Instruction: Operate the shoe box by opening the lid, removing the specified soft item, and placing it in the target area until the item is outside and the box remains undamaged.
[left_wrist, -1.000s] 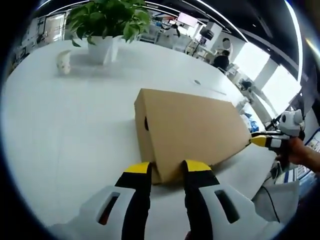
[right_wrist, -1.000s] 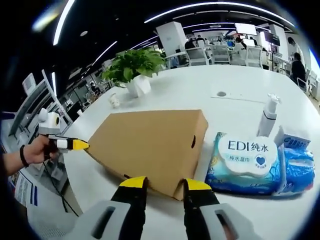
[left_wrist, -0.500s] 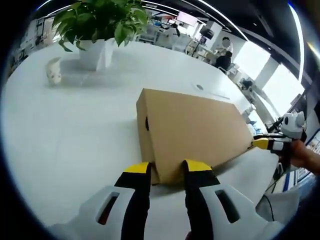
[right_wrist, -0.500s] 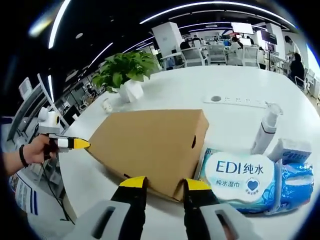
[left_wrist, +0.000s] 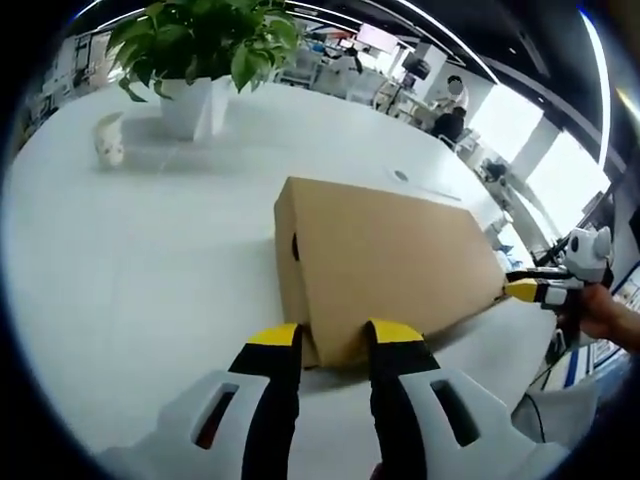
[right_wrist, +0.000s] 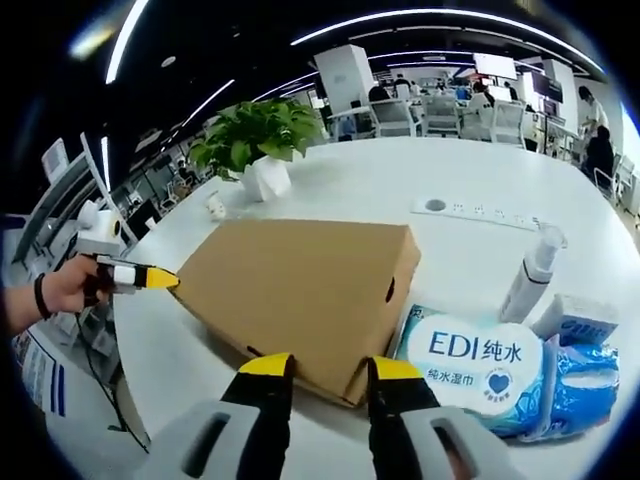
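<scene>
Little has shifted since the earlier frame: the shoe box (left_wrist: 385, 255) still lies closed on the white table (left_wrist: 140, 250).

From the left gripper view, the left gripper (left_wrist: 334, 338) is seen parted, jaws flanking the box's near corner; a potted plant (left_wrist: 200, 50) stands beyond.

From the right gripper view, the right gripper (right_wrist: 331, 369) is likewise spread astride the box (right_wrist: 300, 285), beside a wet-wipes pack (right_wrist: 480, 365).

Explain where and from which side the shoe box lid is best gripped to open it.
Grip the lid of the shoe box at its two near corners, coming in low from the front. The left tool and right tool each straddle a corner there; the lid probably hinges along the far edge.
</scene>
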